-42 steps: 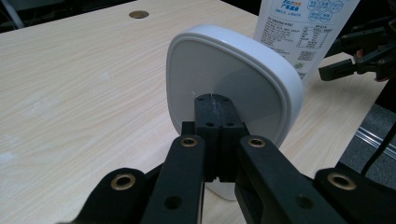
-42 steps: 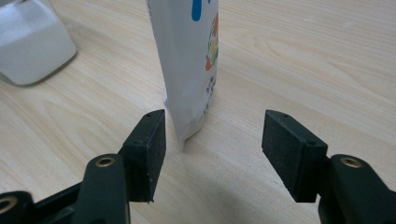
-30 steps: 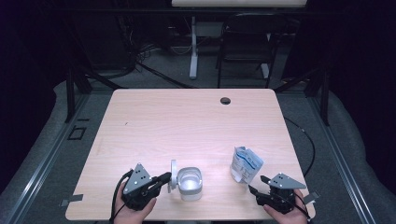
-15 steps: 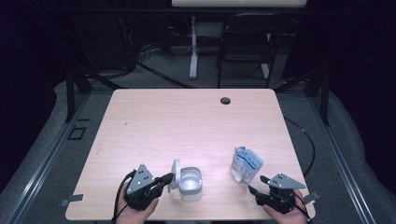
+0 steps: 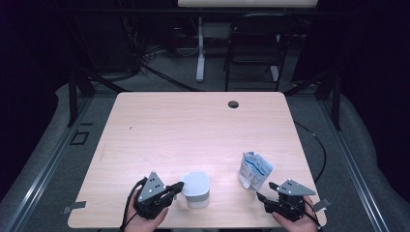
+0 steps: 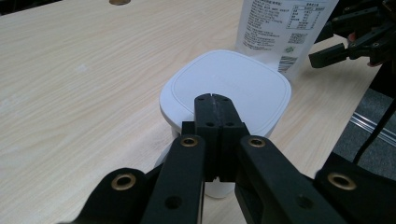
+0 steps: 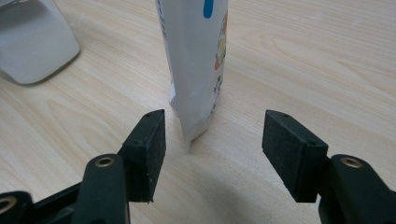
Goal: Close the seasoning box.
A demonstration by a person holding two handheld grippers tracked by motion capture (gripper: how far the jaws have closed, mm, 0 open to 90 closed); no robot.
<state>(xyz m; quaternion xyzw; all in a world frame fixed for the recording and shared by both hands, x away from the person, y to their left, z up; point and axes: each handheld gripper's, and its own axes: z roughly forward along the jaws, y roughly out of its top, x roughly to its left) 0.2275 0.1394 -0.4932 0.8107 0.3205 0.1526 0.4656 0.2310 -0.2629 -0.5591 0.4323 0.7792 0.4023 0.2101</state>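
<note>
A white square container point(image 5: 196, 189) stands near the table's front edge with its lid point(image 6: 229, 86) down flat. My left gripper point(image 5: 178, 187) is shut, and its closed tips point(image 6: 212, 99) rest on the near side of the lid. To the right, a white and blue printed pouch point(image 5: 254, 170) stands upright. My right gripper point(image 5: 265, 192) sits just in front of the pouch with its jaws open. In the right gripper view the pouch point(image 7: 196, 60) stands a little beyond the two pads point(image 7: 149, 140) and touches neither.
The wooden table point(image 5: 193, 125) has a round cable hole point(image 5: 233, 104) near its far edge. A dark chair point(image 5: 254, 43) and a white stand leg point(image 5: 199, 53) are behind the table. Both hands are at the front edge.
The container's lid, which stood up on its left side, has come down flat over the container under my shut left gripper. The right gripper and the pouch have not moved.
</note>
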